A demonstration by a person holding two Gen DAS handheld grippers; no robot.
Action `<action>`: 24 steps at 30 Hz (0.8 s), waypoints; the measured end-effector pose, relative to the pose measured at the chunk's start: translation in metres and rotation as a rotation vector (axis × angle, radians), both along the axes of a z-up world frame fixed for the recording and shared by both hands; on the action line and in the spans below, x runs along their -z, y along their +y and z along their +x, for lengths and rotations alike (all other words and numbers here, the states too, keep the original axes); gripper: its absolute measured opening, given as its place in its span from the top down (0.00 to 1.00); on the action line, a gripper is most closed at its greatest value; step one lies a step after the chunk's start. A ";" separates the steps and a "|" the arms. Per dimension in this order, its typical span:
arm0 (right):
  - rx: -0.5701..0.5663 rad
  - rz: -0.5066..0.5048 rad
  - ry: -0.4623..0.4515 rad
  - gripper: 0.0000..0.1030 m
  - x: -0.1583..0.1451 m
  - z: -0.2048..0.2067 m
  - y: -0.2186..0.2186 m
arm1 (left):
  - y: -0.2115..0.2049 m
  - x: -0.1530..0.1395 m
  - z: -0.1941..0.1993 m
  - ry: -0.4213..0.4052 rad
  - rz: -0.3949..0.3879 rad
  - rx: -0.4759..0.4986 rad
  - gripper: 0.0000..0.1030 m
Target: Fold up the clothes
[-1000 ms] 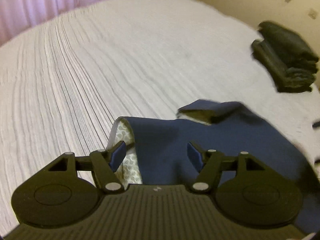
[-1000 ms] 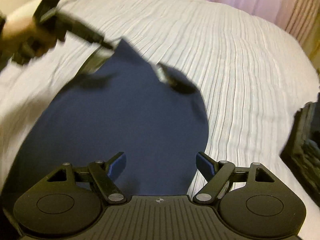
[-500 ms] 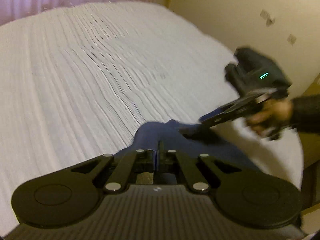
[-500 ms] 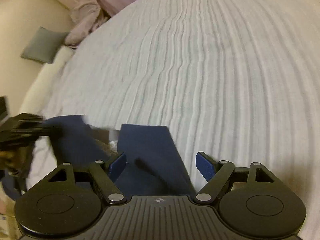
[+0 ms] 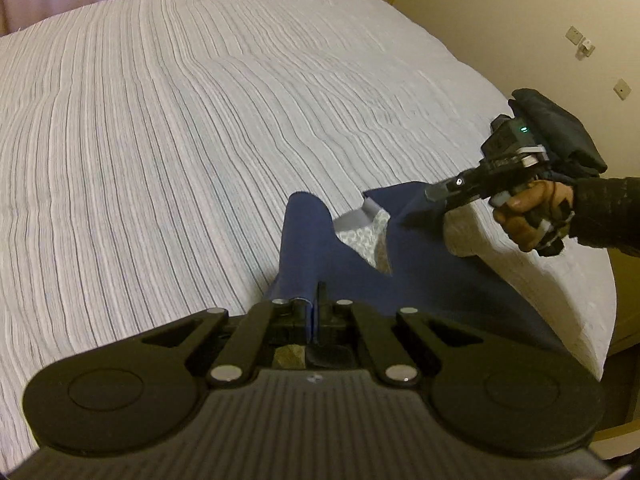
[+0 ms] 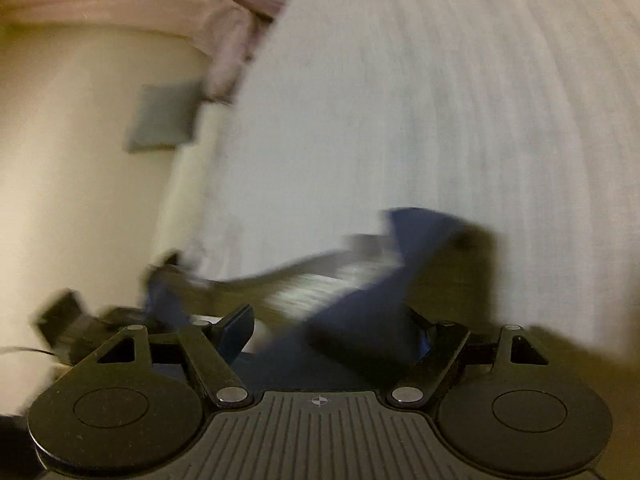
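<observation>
Navy shorts (image 5: 404, 276) are sprawled at the near edge of the bed (image 5: 168, 128), soft and floppy, with a patterned lining poking out by the waistband. Left claw (image 5: 317, 312) is pinched fully closed on one bit of the waistband. Right claw (image 5: 430, 196) has come in from the side; its jaws have just been closing, and the cloth sits between them in the right wrist view, but that shot is smeared, so I can't tell if the pads actually bite yet.

My guess is this stuff weighs next to nothing and will sag wherever it isn't held, so the two waistband corners look like the spots to grab. That keeps the top edge taut and lets the legs hang straight.

Loads of bare bedspread beyond the shorts for laying them flat. Watch the right side though: the mattress edge drops off there, and a dark folded pile (image 5: 560, 128) sits just behind the right hand (image 5: 528, 216).
</observation>
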State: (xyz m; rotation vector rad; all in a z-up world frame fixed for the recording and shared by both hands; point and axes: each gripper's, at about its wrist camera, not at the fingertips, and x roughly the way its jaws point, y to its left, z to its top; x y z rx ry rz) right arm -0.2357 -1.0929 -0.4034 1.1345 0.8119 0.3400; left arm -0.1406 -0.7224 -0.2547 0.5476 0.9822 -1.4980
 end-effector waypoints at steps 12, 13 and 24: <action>0.332 -0.478 -0.312 0.99 -0.152 -0.015 -0.035 | -0.077 -0.001 0.042 -0.030 -0.127 -0.037 0.93; 0.324 -0.485 -0.257 0.99 -0.141 -0.009 -0.034 | -0.083 0.013 0.044 -0.015 -0.078 -0.057 0.87; 0.299 -0.479 0.165 0.11 -0.039 -0.065 -0.002 | -0.008 0.077 0.035 0.097 0.110 -0.228 0.69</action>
